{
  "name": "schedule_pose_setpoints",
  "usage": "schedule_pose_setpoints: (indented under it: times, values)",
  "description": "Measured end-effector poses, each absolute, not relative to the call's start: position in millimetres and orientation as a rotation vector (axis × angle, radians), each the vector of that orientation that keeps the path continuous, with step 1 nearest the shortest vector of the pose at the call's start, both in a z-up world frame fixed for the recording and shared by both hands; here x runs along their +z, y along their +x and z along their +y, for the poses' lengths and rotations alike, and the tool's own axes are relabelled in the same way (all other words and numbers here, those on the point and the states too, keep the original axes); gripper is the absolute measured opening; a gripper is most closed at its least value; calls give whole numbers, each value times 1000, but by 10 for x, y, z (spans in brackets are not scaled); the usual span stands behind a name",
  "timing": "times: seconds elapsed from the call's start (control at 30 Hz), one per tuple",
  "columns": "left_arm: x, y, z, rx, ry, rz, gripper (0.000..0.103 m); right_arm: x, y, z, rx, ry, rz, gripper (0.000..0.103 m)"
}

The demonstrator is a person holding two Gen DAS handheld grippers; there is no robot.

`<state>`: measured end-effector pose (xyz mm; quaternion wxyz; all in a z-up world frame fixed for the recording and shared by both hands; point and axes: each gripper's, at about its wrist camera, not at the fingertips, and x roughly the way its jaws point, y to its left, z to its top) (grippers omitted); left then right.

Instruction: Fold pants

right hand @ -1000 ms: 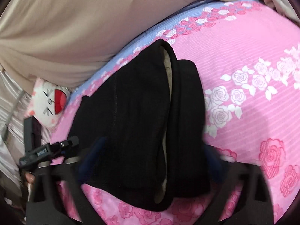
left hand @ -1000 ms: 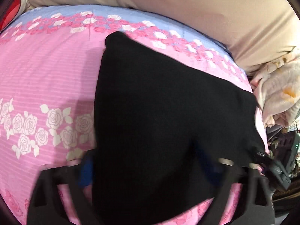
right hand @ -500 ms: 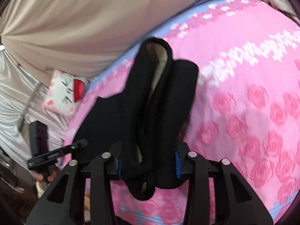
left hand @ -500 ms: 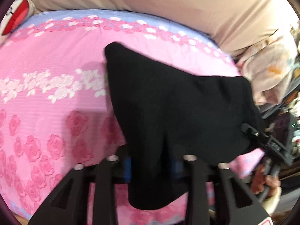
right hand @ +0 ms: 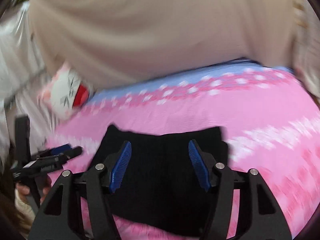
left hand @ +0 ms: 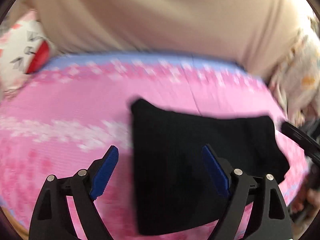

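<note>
The black pants [left hand: 196, 160] lie folded in a flat block on the pink rose-print sheet [left hand: 70, 104]. My left gripper [left hand: 160, 154] is open above the block's left edge, holding nothing. In the right wrist view the pants [right hand: 166, 180] lie right under my right gripper [right hand: 160, 148], which is open and empty. My left gripper [right hand: 54, 158] shows at the left of that view, and a black part of my right gripper [left hand: 300, 140] at the right edge of the left wrist view. Both views are blurred.
A beige cushion or headboard [left hand: 160, 16] rises behind the bed. A white and red cat pillow [left hand: 24, 48] lies at the far left corner; it also shows in the right wrist view [right hand: 70, 94]. A pale printed blanket [left hand: 300, 80] is heaped at the right.
Both grippers were shut on the pants half a second ago. Now both are open, lifted and pulled back, and the pants lie flat in a smaller folded block.
</note>
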<state>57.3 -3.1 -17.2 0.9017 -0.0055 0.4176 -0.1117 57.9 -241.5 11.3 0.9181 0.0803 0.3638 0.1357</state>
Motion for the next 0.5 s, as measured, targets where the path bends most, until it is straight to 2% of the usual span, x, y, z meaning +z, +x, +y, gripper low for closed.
schedule_pose_setpoints:
  times: [0.03, 0.07, 0.1, 0.13, 0.17, 0.27, 0.3, 0.33, 0.37, 0.4, 0.47, 0.5]
  values:
    - [-376, 646, -137, -229, 23, 904, 83, -188, 782, -2467, 175, 115, 810, 56]
    - [-566, 696, -189, -213, 53, 939, 90, -472, 921, -2628, 159, 156, 846, 53]
    - [-726, 741, -201, -235, 40, 929, 96, -510, 916, -2741, 193, 238, 810, 52]
    - [-762, 719, -125, -223, 15, 912, 98, -475, 886, -2854, 197, 313, 811, 44]
    - [-766, 724, -75, -227, -12, 922, 98, -384, 860, -2920, 185, 374, 834, 43]
    - [-744, 755, 1, -240, -44, 955, 98, -74, 679, -2872, 214, 366, 757, 50]
    - [-747, 755, 5, -242, -46, 959, 98, -94, 662, -2843, 202, 303, 758, 62]
    - [-746, 752, 1, -236, -47, 960, 98, -188, 702, -2817, 153, 235, 780, 68]
    - [-730, 739, 9, -231, -41, 958, 98, -434, 809, -2868, 50, 161, 856, 68]
    - [-710, 723, -9, -231, -27, 952, 98, -571, 814, -3016, 67, 251, 884, 79]
    - [-650, 684, -56, -214, 4, 944, 98, -571, 748, -3197, 109, 464, 887, 73]
    - [-616, 686, -93, -205, 18, 937, 98, -439, 641, -3210, 87, 450, 849, 70]
